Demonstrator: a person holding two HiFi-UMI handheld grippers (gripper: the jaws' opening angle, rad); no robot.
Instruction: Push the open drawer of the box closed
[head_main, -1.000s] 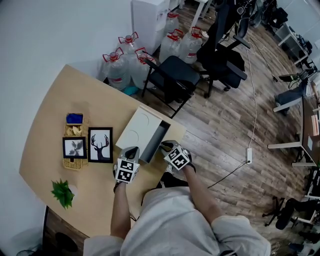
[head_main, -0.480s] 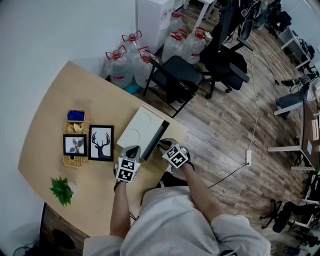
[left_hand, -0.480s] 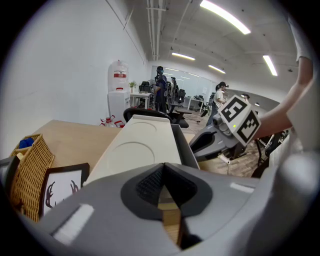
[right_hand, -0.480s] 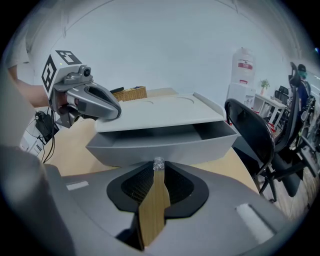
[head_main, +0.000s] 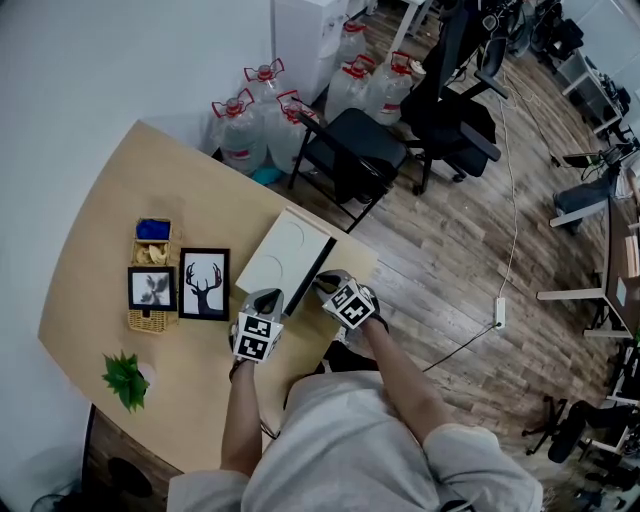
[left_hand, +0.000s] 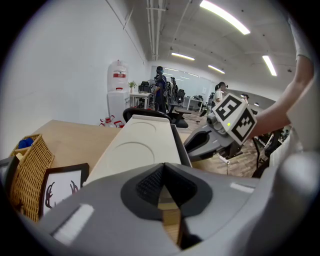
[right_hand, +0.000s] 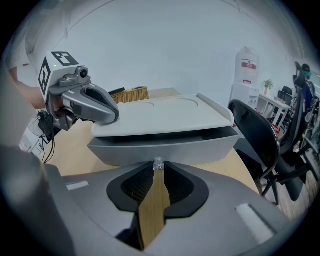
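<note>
The push is in hand and close to done, by my reading: the drawer (right_hand: 165, 149) sticks out only a little from the side of the box (head_main: 285, 250), with a thin dark gap showing under the lid. The right gripper (right_hand: 158, 167) has its jaws clenched tip to tip with nothing between them, and the drawer front lies straight ahead of those tips, touching or very nearly so; I cannot tell which. The left gripper (left_hand: 163, 167) is clenched and empty too, with its tips at the near end of the box, beside the drawer and to the left of the right gripper. It looks placed to steady the box. The next move calls for a straight, level shove from the right gripper toward the box until the front sits flush, while the left keeps the box from sliding across the table (head_main: 130, 190). The drawer's inside is too dark to show any contents. Well off to the left of the left gripper stands a wicker basket (head_main: 150, 322) holding a blue thing (head_main: 151, 229) and some pale pieces (head_main: 152, 255), with a small picture (head_main: 152, 288) over its near part.
</note>
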